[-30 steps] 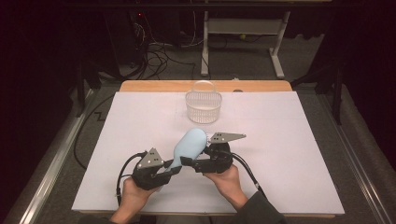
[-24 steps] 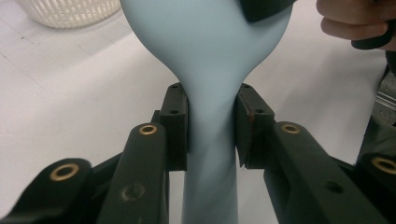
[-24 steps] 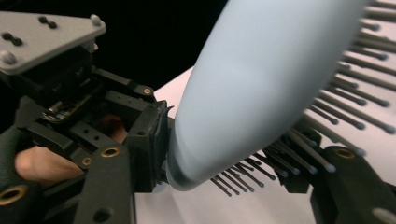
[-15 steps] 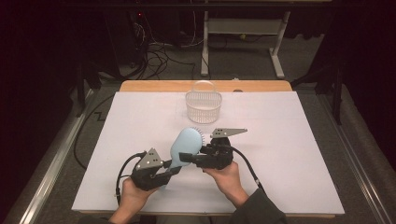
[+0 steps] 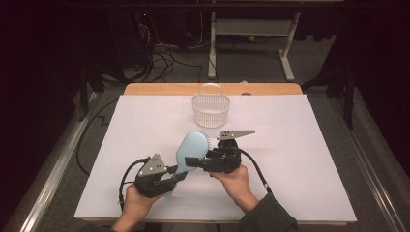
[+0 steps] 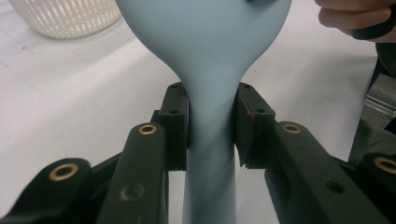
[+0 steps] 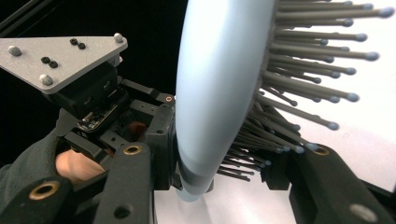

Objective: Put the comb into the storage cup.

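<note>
A light blue hairbrush [image 5: 189, 146] is held above the white table, head pointing away and bristles to the right. My left gripper [image 5: 177, 174] is shut on its handle [image 6: 210, 154], a pad pressing on each side just below the head. My right gripper [image 5: 194, 161] comes in from the right. Its jaws have just been closing and now clamp the lower head [image 7: 210, 102], one pad on the smooth back and the other among the bristles [image 7: 299, 93]. The right gripper [image 7: 222, 161] looks past the brush at the left gripper's grey plate [image 7: 60, 60].
A white slotted basket [image 5: 210, 108] with a hoop handle stands at the table's far middle, also in the left gripper view [image 6: 65, 18]. A white sheet [image 5: 300, 145] covers the table. Beyond its wooden far edge [image 5: 164, 89] are cables and desk legs on the floor.
My right gripper slid left onto the brush head and closed on it. The brush dipped slightly toward me. The left gripper stayed put on the handle.
</note>
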A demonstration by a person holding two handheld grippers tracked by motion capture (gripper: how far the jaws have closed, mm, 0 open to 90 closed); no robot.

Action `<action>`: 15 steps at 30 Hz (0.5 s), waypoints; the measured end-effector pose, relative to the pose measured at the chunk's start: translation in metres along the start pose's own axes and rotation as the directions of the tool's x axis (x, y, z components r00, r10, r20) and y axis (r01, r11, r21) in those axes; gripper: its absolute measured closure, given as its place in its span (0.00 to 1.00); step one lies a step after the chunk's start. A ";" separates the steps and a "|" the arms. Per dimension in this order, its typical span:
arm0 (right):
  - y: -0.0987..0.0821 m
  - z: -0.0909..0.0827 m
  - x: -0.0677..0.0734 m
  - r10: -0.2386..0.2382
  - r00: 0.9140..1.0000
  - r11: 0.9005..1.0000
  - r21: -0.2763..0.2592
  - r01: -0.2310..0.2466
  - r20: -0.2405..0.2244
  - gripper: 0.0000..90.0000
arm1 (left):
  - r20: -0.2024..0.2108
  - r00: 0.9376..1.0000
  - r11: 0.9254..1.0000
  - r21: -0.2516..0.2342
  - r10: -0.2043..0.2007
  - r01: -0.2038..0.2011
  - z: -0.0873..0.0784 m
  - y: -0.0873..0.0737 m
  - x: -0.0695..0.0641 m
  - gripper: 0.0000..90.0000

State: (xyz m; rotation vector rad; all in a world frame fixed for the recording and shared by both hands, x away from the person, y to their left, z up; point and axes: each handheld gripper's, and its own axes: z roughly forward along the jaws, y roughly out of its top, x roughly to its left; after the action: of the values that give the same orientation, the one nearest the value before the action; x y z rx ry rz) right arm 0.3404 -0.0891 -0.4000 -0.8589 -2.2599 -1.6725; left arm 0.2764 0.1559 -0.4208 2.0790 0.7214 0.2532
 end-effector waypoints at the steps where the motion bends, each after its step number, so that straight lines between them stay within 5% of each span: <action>1: 0.001 0.000 0.000 -0.003 1.000 1.000 0.001 0.003 0.001 0.63 | 0.001 1.000 1.000 0.000 0.000 0.000 0.000 0.000 0.000 0.74; 10: 0.007 -0.011 0.000 -0.002 1.000 0.999 -0.035 0.002 0.018 0.63 | -0.031 0.999 1.000 0.009 -0.004 0.004 -0.001 -0.006 0.003 0.63; 15: 0.010 -0.016 0.000 -0.017 0.999 1.000 -0.019 0.018 0.038 0.63 | -0.049 0.999 1.000 -0.006 -0.015 0.015 0.000 -0.012 0.004 0.47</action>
State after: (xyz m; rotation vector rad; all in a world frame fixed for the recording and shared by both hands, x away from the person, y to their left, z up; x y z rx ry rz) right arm 0.3429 -0.1017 -0.3867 -0.8853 -2.2865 -1.7019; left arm 0.2751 0.1636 -0.4305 2.0671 0.7641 0.2982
